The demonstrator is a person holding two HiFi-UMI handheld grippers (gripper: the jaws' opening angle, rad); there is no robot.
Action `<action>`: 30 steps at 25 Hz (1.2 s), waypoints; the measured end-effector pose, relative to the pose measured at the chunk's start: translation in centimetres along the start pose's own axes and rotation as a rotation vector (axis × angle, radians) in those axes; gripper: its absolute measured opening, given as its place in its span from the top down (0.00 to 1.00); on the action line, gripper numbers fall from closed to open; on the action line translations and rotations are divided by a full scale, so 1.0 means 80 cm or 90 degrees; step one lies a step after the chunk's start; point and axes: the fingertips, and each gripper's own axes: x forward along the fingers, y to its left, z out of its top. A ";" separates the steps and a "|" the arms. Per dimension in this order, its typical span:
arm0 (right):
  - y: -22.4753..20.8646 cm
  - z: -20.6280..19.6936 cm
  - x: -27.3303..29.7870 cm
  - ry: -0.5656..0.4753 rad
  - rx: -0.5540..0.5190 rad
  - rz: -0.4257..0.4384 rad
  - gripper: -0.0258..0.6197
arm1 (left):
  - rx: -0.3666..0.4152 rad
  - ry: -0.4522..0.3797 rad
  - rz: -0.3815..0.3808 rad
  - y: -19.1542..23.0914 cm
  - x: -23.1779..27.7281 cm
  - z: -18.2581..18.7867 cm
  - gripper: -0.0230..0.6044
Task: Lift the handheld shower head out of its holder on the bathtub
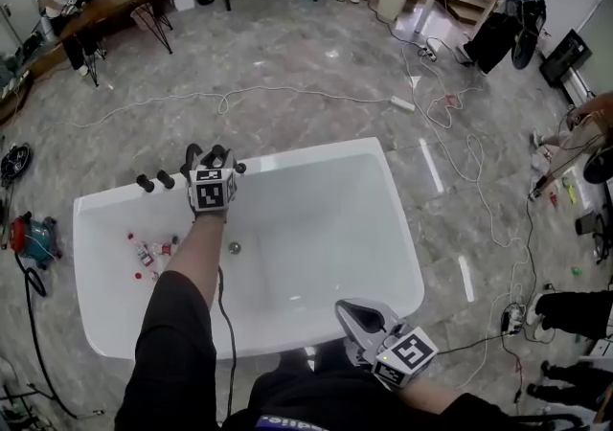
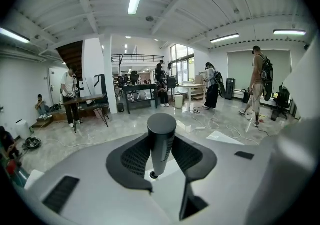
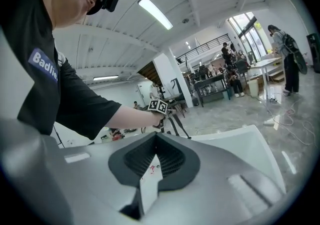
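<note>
First, left gripper (image 1: 209, 159): jaws partly apart and pressed on a dark round handle, one pad on each side of it.
Handheld shower head (image 2: 161, 139): it is that dark handle, standing upright between the left gripper's pads. From the head view it sits at the bathtub's far rim, covered by the gripper, so whether it is clear of its holder cannot be told.
Left arm (image 1: 192, 276): reaches across the bathtub from its near side to its far rim, in a black sleeve.
Right gripper (image 3: 156, 136): jaws closed tip to tip with nothing between them. It hangs over the bathtub's near rim, toward the right end.
Bathtub (image 1: 316, 149): white, with its long side across the head view.
Black knobs (image 1: 144, 183): two on the bathtub's far rim, just left of the left gripper.
Drain (image 1: 234, 248): on the bathtub's floor, near the middle.
Small red and white items (image 1: 148, 252): scattered on the bathtub's floor at its left end — too small to name.
Cables (image 1: 287, 94): pale ones loop over the grey floor beyond the bathtub's far side and off its right end.
People (image 1: 498, 17): well beyond the bathtub's far side, by tables.
</note>
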 end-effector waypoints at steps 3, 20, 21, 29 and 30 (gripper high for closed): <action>0.017 0.021 -0.002 -0.014 -0.022 0.014 0.96 | 0.001 -0.016 -0.007 -0.005 -0.044 0.011 0.75; 0.068 0.093 -0.036 -0.078 -0.071 0.071 0.96 | 0.093 -0.120 -0.128 -0.100 -0.316 0.069 0.75; 0.069 0.097 -0.039 -0.081 -0.075 0.073 0.96 | 0.095 -0.120 -0.133 -0.107 -0.331 0.067 0.75; 0.066 0.099 -0.067 -0.079 -0.075 0.077 0.96 | 0.082 -0.128 -0.170 -0.153 -0.427 0.051 0.75; 0.066 0.099 -0.070 -0.078 -0.074 0.079 0.96 | 0.070 -0.132 -0.169 -0.159 -0.437 0.049 0.75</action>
